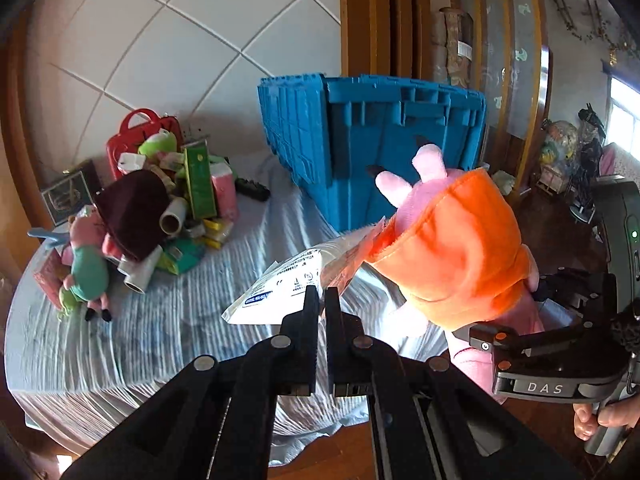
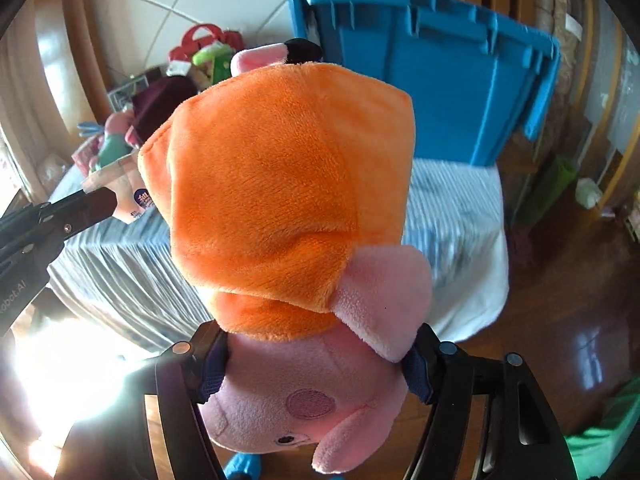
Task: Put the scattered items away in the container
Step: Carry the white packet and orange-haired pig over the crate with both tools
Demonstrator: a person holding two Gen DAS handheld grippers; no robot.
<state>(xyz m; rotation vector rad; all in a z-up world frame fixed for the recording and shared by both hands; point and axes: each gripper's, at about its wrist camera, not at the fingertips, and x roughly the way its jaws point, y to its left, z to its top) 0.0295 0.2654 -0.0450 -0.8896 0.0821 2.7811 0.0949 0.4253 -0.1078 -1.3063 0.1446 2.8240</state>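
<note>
So both grippers are up in the air over the table (image 1: 120,344), which has a blue-and-white striped cloth on it.

The right gripper (image 2: 316,364) is clamped on a pink pig plush in an orange dress (image 2: 288,184), squeezing it around the head, with the toy upside down so the dress and legs stick up toward the far side. You can see the blue pads (image 2: 416,376) pressing into the pink fabric on both sides. From the left wrist view the same plush (image 1: 452,240) hangs on the right, in front of the crate.

The left gripper (image 1: 322,300) has its jaws pinched nearly together on the edge of a flat plastic packet (image 1: 288,284), white with printed text and an orange-ish end. The packet sticks out past the fingertips toward the far side.

The blue plastic crate (image 1: 368,144) sits at the far right of the table, and it looks tipped so its ribbed side faces the cameras. I can't tell what's inside it.

The rest of the mess is a pile (image 1: 160,208) on the far left of the table: a red carry case (image 1: 140,132), a green box (image 1: 200,180), a dark maroon hat (image 1: 132,208), cardboard tubes (image 1: 172,220), and another pig plush in a teal outfit (image 1: 86,268) lying nearest the left edge.
</note>
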